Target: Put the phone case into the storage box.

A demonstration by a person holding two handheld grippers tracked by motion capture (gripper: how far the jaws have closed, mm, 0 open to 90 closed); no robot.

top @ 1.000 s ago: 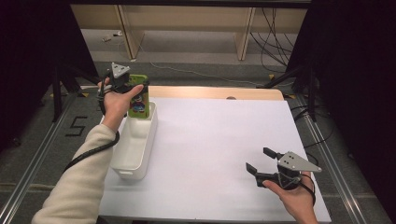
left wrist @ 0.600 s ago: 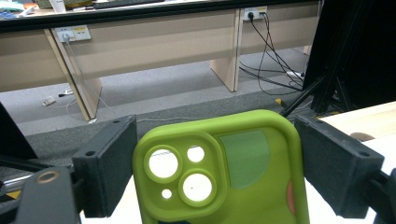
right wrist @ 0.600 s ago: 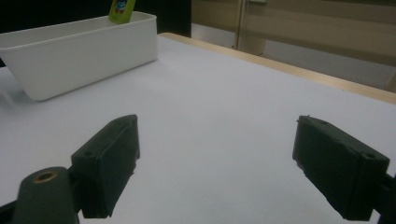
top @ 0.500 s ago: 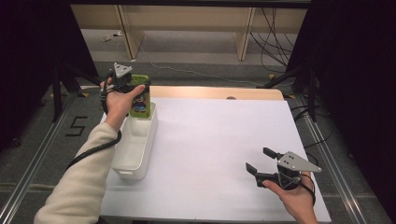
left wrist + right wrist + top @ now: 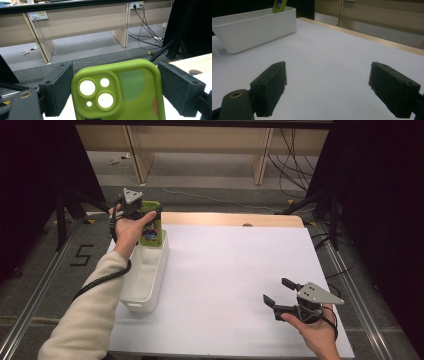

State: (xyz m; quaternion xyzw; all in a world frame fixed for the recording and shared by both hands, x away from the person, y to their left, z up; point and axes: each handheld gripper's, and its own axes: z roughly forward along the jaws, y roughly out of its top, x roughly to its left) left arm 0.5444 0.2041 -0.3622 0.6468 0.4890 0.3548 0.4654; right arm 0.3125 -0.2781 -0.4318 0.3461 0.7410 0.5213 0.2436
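One phone case: lime green, soft-cornered, with a raised camera block pierced by four round holes and a printed figure on its back. It stands upright over the far end of one white bin at the counter's far-left corner, clamped between the left tongs. The right tongs hover released near the near-right corner.

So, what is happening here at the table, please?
A person works with a gripper in each hand. The left gripper holds a green phone case upright between its jaws, over the far end of a white bin at the left of the table. The right gripper rests near the table's front right corner, its jaws open with nothing between them.
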